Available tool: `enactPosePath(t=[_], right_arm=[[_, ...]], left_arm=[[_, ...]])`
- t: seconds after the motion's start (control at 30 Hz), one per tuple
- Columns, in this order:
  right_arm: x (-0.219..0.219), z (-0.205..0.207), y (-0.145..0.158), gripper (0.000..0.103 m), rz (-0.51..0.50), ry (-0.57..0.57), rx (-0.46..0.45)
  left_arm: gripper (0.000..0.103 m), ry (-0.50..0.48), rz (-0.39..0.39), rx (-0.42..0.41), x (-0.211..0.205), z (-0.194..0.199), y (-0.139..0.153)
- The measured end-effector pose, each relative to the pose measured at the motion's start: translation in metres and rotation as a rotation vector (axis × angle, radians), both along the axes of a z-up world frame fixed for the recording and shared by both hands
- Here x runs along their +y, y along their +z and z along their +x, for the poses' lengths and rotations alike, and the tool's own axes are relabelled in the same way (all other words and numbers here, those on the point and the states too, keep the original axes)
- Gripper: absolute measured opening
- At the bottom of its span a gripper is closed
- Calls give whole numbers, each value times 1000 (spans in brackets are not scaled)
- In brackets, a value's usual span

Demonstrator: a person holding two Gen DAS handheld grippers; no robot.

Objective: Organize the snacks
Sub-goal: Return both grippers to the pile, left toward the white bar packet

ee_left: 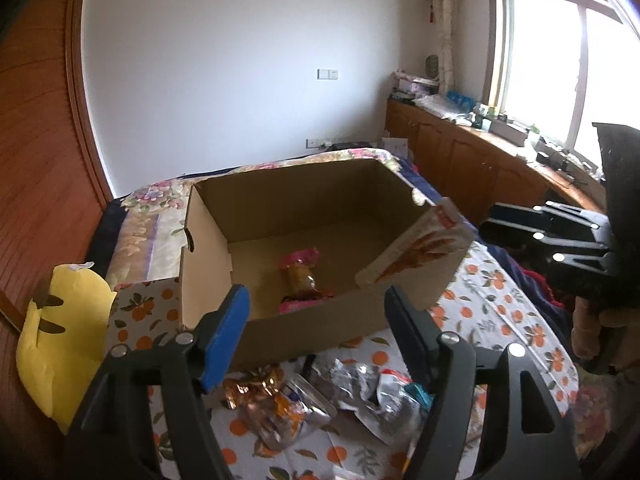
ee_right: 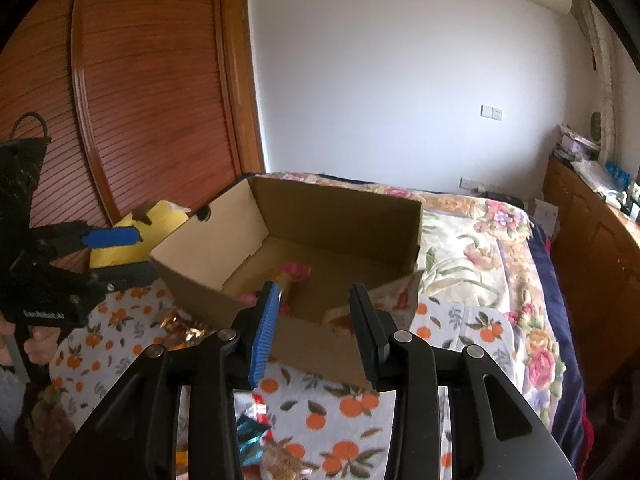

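Two grippers, left gripper and right gripper, jaws apart, empty. Cardboard box mid-bed holds pink-wrapped snack; loose snack packets along near edge; yellow plush at left edge.

One cardboard box, two snack packets inside.

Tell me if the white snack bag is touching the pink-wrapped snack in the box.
Apart. The left wrist view shows bare cardboard floor between the white snack bag, leaning on the box's right wall, and the pink-wrapped snack.
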State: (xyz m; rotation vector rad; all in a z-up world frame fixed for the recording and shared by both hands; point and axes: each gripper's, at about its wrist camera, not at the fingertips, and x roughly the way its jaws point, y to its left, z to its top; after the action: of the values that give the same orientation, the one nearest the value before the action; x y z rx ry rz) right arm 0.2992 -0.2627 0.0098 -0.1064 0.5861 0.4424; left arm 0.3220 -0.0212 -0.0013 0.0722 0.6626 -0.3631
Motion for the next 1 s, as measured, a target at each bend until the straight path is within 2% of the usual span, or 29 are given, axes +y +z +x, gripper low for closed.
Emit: enactPosePath(t=[0.27, 0.43, 0.8, 1.0], right_arm=[[-2, -36, -12, 39, 13, -7, 30], [-3, -60, -24, 41, 44, -8, 54], [4, -94, -74, 43, 93, -20, 114], [14, -99, -103, 43, 86, -18, 135]], left_arm=[[70, -40, 7, -21, -4, -37, 9], [70, -71, -10, 7, 1, -56, 0], [70, -97, 4, 76, 8, -91, -64], [70, -92, 46, 108, 7, -104, -104]])
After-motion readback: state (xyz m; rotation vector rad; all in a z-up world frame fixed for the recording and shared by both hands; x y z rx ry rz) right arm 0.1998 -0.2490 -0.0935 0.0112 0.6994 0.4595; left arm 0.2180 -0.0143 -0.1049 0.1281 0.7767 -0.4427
